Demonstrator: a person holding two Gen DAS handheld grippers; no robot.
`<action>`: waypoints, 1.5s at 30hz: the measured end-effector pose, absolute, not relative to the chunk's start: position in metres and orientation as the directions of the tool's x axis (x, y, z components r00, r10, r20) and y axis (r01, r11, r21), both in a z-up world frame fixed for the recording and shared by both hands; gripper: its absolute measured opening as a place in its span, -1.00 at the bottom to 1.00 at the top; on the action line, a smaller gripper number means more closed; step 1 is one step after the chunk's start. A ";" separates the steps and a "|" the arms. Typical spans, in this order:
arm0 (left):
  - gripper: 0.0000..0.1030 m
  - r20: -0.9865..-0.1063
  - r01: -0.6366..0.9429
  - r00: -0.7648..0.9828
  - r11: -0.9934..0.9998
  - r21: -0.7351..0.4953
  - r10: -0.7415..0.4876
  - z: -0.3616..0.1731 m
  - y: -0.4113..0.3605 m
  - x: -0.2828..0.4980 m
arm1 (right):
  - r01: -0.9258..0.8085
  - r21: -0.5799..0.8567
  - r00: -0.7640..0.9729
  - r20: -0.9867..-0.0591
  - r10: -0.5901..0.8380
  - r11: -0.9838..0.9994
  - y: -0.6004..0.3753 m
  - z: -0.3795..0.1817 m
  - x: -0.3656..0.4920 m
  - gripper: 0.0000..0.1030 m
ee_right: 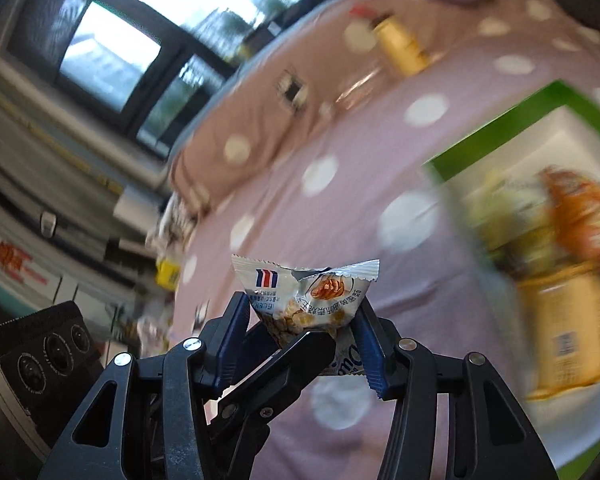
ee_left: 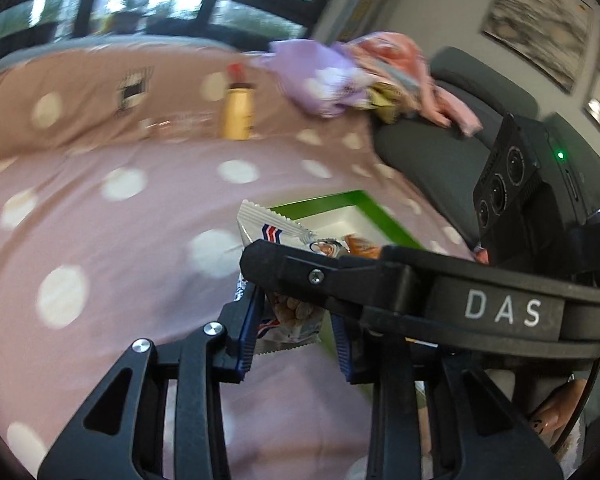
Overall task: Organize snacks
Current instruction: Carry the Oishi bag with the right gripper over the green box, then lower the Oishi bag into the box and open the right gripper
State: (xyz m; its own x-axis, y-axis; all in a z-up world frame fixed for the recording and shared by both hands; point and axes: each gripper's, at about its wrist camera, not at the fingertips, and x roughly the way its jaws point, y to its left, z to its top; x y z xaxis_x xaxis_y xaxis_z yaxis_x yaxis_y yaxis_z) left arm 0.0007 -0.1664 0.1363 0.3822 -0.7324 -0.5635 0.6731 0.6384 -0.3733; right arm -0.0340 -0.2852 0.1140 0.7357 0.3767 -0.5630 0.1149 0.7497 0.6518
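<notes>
Snack packet (ee_right: 306,296) sits btwn both grippers, right gripper (ee_right: 300,344) & left gripper (ee_left: 294,334) each clamped on it.

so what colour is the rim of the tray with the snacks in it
Bright green rim around a white inside; it shows best in the right wrist view.
</notes>
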 end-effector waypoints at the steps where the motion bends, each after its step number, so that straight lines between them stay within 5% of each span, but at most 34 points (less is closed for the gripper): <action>1: -0.41 -0.559 0.694 0.364 0.617 -0.371 -0.745 0.138 -0.179 -0.001 | 0.131 0.653 0.749 -0.558 0.357 0.746 -0.295 0.116 -0.038 0.06; 14: -0.42 -0.586 0.808 0.170 0.453 -0.377 -0.792 0.126 -0.278 -0.004 | 0.359 0.667 0.804 -0.576 0.147 0.653 -0.390 0.104 -0.080 0.06; 31: -0.37 -0.663 0.801 0.152 0.485 -0.351 -0.733 0.105 -0.316 -0.014 | 0.465 0.673 0.766 -0.631 0.119 0.575 -0.425 0.074 -0.089 0.06; 36: -0.13 -0.685 0.792 0.187 0.521 -0.319 -0.704 0.105 -0.317 -0.015 | 0.484 0.661 0.759 -0.643 0.101 0.574 -0.425 0.075 -0.089 0.06; 40: 0.31 -0.699 0.772 0.229 0.564 -0.294 -0.678 0.110 -0.310 -0.011 | 0.505 0.633 0.760 -0.648 0.044 0.587 -0.424 0.083 -0.094 0.09; 45: 0.78 -0.689 0.762 0.307 0.603 -0.235 -0.656 0.127 -0.297 -0.016 | 0.500 0.614 0.780 -0.626 -0.010 0.611 -0.419 0.100 -0.104 0.35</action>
State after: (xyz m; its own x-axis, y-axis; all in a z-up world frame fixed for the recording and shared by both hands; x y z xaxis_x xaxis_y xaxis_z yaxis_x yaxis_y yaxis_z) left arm -0.0157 -0.2970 0.1267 0.3068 -0.6562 -0.6894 0.7619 0.6034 -0.2353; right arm -0.1045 -0.4189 0.0996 0.7801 -0.0101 -0.6256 0.5001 0.6110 0.6137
